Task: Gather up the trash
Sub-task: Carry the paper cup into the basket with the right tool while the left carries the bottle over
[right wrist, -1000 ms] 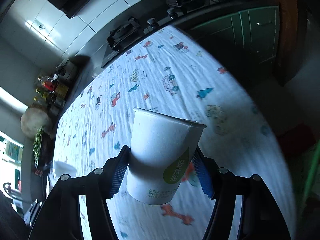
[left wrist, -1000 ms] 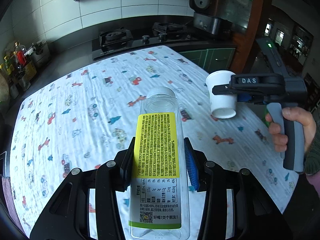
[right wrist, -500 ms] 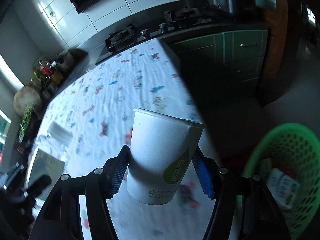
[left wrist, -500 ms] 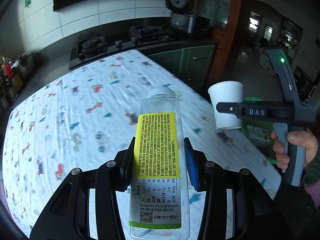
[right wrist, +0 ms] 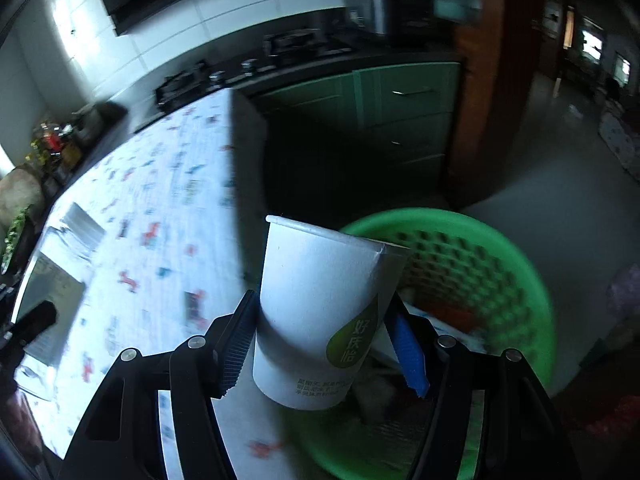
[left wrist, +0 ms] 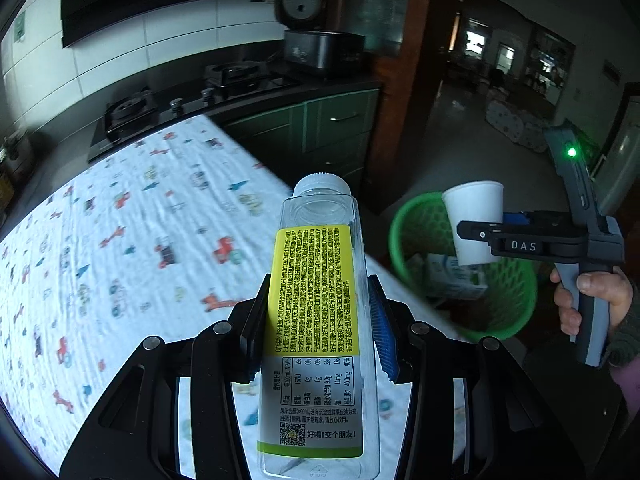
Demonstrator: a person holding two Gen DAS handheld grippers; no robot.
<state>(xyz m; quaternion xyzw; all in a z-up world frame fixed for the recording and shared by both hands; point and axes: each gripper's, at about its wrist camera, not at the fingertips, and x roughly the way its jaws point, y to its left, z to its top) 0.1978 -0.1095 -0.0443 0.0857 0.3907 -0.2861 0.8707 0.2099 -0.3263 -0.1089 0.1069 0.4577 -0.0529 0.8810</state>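
My left gripper (left wrist: pixel 316 324) is shut on an empty clear plastic bottle (left wrist: pixel 316 280) with a yellow label and white cap, held above the table's right edge. My right gripper (right wrist: pixel 320 332) is shut on a white paper cup (right wrist: pixel 316 308) with a green leaf logo, held upright over the rim of a green plastic basket (right wrist: pixel 532 280). In the left wrist view the cup (left wrist: pixel 474 220) and right gripper (left wrist: pixel 476 236) hang over the same basket (left wrist: pixel 516 312), which stands on the floor to the right of the table and holds cartons and other trash.
The table (left wrist: pixel 100 240) has a white cloth with small printed cartoons. A dark counter with a gas stove (left wrist: pixel 180 96) and a rice cooker (left wrist: pixel 316 48) runs behind it. Green cabinets (right wrist: pixel 400 104) and a wooden post (left wrist: pixel 404 80) stand near the basket.
Both grippers have swung to the right, away from the table. The right gripper has carried the cup from over the cloth to above the green basket. Both grips are unchanged.
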